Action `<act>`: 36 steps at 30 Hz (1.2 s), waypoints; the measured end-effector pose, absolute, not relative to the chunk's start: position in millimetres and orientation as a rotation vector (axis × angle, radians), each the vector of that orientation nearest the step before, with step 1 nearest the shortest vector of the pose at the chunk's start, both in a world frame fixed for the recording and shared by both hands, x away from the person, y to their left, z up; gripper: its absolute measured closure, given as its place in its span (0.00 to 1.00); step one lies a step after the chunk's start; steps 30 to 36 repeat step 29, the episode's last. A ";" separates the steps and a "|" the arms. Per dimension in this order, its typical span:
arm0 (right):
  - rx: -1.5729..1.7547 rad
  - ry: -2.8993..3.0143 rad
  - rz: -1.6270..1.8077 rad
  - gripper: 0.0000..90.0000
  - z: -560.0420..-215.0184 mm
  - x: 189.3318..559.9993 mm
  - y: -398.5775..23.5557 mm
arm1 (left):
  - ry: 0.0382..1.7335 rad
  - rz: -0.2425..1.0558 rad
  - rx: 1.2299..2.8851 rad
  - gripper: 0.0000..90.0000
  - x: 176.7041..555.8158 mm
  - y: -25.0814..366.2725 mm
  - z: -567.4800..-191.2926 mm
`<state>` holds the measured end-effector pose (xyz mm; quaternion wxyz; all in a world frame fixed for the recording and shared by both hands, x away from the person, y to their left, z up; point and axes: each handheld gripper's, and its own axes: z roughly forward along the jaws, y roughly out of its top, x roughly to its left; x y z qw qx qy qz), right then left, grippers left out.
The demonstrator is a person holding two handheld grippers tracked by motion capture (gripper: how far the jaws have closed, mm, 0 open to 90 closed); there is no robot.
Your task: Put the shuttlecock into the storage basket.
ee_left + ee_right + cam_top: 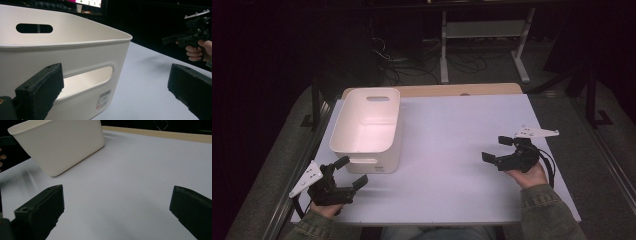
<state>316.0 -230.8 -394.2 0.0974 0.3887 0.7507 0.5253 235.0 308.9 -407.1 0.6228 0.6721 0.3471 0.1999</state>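
One white table [462, 150], dark cable-strewn room beyond.

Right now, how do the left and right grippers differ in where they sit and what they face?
The left gripper sits at the table's near left edge, close to the white bin; the right gripper is far from it, out toward the right edge. The left gripper faces the bin's handle slot; the right gripper faces bare tabletop. Both are open, holding nothing.

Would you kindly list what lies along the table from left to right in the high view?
Left tongs → white bin → bare table surface → right tongs.
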 end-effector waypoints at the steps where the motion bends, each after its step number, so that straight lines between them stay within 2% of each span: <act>1: 1.149 2.218 1.553 0.00 -394.7 315.4 -231.6 | 0.797 0.459 1.545 0.00 235.2 308.9 -407.1; 25: 1.156 2.077 1.605 0.00 -411.4 284.4 -259.7 | 0.792 0.456 1.537 0.00 235.7 308.6 -407.6; 36: 1.153 2.058 1.622 0.00 -411.5 282.1 -262.6 | 0.791 0.455 1.538 0.00 236.1 308.7 -407.6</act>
